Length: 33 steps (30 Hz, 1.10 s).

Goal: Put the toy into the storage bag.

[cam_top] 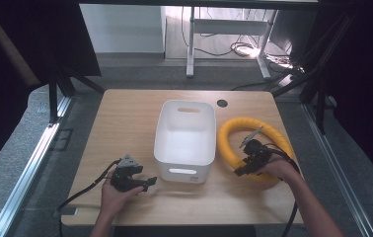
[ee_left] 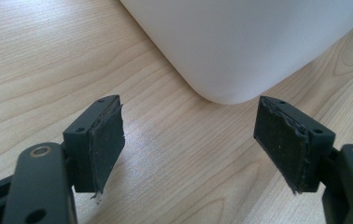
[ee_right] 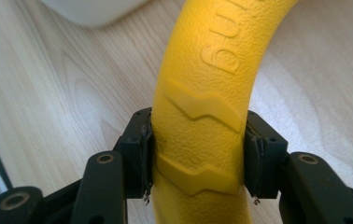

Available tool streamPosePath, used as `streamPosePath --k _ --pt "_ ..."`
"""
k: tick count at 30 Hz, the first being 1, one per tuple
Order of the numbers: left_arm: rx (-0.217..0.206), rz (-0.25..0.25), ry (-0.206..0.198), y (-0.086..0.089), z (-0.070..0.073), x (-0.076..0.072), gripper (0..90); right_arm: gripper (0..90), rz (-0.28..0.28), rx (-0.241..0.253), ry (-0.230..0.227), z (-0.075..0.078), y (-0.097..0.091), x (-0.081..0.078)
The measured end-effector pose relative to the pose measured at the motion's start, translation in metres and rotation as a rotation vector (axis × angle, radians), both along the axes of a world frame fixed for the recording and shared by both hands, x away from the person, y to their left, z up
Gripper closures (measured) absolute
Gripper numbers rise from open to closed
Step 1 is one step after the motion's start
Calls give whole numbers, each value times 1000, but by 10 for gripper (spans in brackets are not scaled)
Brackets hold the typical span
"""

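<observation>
A yellow foam ring (cam_top: 234, 140) lies flat on the wooden table (cam_top: 125, 123), right of a white plastic bin (cam_top: 184, 136). My right gripper (cam_top: 241, 169) is shut on the ring's near arc; in the right gripper view its pads (ee_right: 147, 154) press both sides of the textured yellow ring (ee_right: 202, 93). My left gripper (cam_top: 150, 182) rests low at the bin's near left corner, open, with nothing between its pads (ee_left: 107, 140). The rounded corner of the white bin (ee_left: 240, 42) sits just beyond them in the left gripper view.
A dark round grommet hole (cam_top: 222, 103) sits at the table's far edge behind the bin. Black cables (cam_top: 83, 190) trail from both grippers off the near edge. Bare wood stretches left of the bin. Dark frame posts stand at both sides.
</observation>
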State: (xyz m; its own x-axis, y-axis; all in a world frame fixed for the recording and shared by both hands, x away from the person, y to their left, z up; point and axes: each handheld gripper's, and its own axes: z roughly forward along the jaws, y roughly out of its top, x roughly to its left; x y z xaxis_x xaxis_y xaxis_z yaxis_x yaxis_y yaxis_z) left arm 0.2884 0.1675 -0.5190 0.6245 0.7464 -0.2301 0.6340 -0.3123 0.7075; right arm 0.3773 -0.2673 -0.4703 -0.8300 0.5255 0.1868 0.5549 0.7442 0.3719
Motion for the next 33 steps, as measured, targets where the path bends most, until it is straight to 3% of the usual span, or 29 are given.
streamPosePath --k 15,33 --pt "4 2 3 -1 -1 0 246 518 -83 202 -37 27 -25 8" --pt "9 -2 8 -1 -2 1 246 518 -144 325 -106 40 -44 10"
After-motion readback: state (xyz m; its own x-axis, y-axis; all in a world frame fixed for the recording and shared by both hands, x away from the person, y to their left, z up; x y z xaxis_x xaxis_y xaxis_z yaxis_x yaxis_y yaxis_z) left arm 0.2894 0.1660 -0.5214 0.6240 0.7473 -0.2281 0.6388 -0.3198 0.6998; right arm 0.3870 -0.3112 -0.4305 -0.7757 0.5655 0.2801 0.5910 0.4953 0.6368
